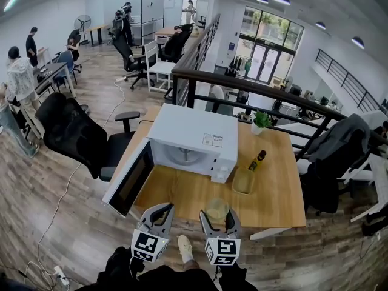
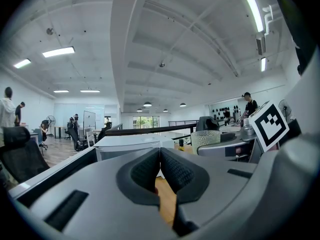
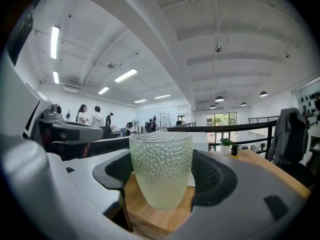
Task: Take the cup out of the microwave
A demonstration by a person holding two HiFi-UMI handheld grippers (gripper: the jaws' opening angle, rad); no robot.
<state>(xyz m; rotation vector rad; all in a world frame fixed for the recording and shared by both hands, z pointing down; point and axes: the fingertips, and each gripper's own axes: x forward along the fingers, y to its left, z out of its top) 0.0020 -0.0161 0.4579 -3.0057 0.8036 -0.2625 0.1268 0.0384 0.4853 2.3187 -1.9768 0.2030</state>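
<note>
A pale green, dimpled glass cup stands upright on the wooden table near its front edge. My right gripper is shut on the cup, a pad against each side. In the head view the cup sits between the right gripper's fingers, in front of the white microwave. The microwave's door hangs wide open to the left. My left gripper hovers at the table's front edge beside the door, its pads together and shut on nothing.
A dark bottle and a yellowish container stand to the right of the microwave. A small potted plant is at the table's far edge. A black office chair is to the left and a dark railing runs behind. People stand far left.
</note>
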